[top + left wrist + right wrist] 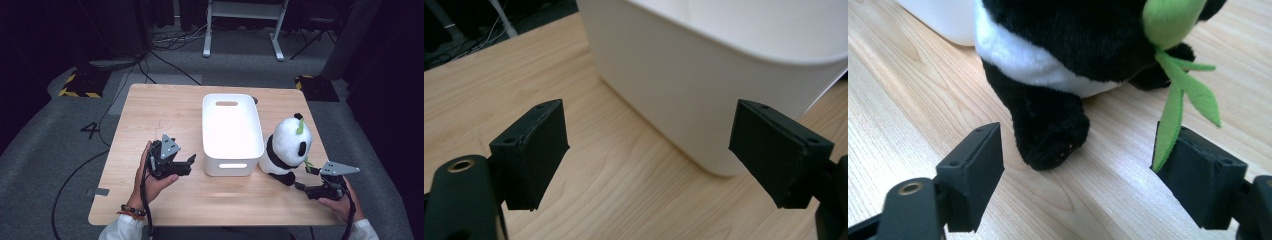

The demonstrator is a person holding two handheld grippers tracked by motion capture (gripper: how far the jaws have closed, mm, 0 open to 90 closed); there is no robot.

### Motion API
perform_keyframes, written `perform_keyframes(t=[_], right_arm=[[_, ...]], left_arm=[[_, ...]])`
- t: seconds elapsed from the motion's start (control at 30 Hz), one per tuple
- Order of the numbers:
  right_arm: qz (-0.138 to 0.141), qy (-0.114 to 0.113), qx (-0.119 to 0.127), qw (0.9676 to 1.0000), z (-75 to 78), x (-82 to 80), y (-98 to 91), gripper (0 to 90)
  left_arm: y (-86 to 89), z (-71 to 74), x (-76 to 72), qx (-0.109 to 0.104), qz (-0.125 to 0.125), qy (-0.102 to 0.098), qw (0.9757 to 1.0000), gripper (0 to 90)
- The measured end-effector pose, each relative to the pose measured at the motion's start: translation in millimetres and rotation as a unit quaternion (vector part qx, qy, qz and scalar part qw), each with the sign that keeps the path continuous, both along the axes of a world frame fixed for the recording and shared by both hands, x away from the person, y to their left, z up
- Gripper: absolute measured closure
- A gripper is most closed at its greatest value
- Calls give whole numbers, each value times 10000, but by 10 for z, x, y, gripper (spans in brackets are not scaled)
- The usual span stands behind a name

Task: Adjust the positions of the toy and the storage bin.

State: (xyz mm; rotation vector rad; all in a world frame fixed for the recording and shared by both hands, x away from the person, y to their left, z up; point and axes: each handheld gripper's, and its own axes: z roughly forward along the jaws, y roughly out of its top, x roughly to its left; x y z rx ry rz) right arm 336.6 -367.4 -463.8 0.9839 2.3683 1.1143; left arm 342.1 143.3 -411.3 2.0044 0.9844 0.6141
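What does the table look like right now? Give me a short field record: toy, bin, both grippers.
toy: plush panda, upright on the table, against the bin's right side
bin: white bin, mid-table, nothing seen inside
left gripper: open, pointed at the bin's near left corner, nothing between its fingers
right gripper: open, the panda's black foot between the fingers, untouched; green leaf hangs over one finger

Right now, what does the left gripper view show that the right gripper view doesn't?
The left gripper view gives the white bin's wall up close, between the left claw's open jaws, with cables on the dark floor behind. The right gripper view gives the plush panda, its black foot between the right claw's open jaws, and its green leaf. Both share the wooden table.
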Motion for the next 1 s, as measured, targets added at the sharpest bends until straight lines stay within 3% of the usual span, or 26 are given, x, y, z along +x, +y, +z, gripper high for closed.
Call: perform_keyframes(t=[0.13, 0.27, 0.5, 0.77, 1.0], right_arm=[[-114, -43, 21, 9999, 61, -28, 27, 206], [-279, -238, 61, 9993, 129, -62, 69, 212], [-507, -456, 189, 9975, 199, -81, 87, 205], [-722, -708, 358, 9942, 325, -140, 58, 186], [-678, -810, 435, 9935, 409, -126, 118, 170]], left_arm=[[103, -198, 15, 113, 18, 198, 9997, 159], [152, -391, 19, 263, -19, 431, 9987, 159], [141, -654, -19, 672, -206, 725, 9949, 161], [128, -831, -69, 804, -356, 932, 9918, 161], [168, -871, -52, 697, -406, 1025, 9915, 161]])
